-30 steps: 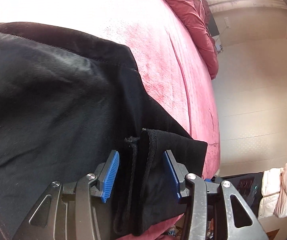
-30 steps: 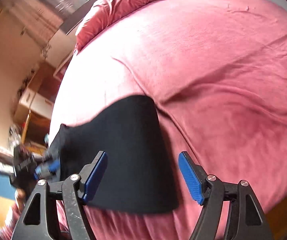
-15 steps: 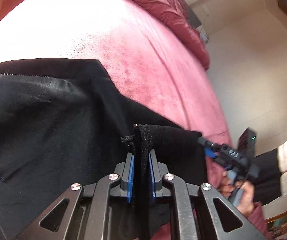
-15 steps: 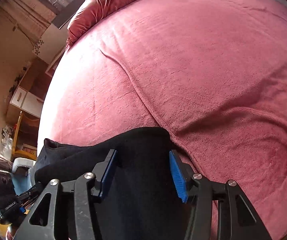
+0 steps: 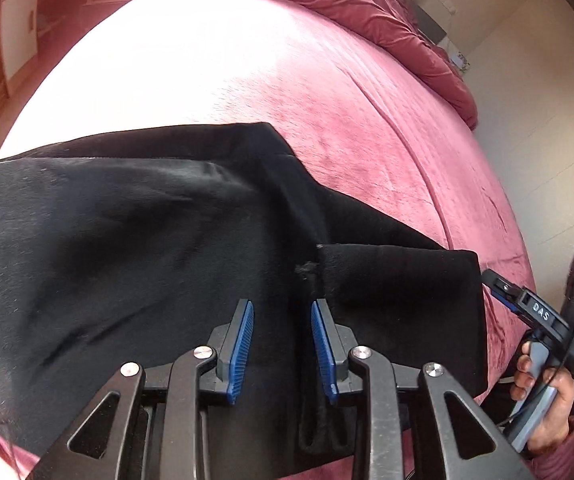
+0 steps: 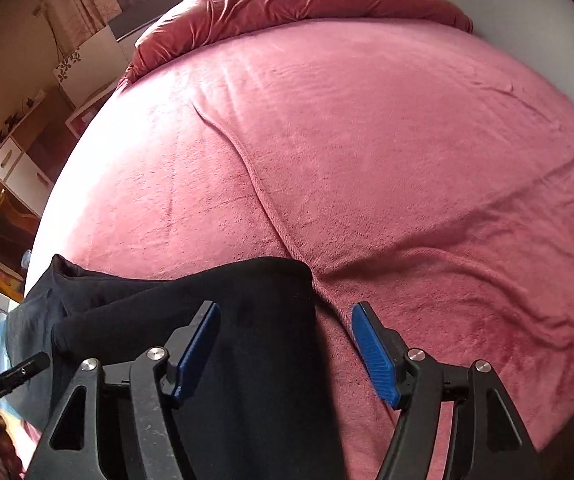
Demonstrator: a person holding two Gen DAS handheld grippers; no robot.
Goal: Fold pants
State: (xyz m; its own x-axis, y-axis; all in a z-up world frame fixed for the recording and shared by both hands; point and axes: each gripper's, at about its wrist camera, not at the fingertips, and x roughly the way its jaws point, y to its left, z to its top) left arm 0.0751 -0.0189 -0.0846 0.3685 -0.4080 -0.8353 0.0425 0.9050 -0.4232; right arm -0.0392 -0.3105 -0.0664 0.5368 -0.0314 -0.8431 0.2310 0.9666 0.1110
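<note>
Black pants released; tools reopening

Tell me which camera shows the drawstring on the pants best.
The left wrist view. There the drawstring hangs as a loop at the waistband edge, just ahead of the blue pads. The right wrist view shows only plain black fabric of the pants on the pink blanket, no drawstring.
</note>
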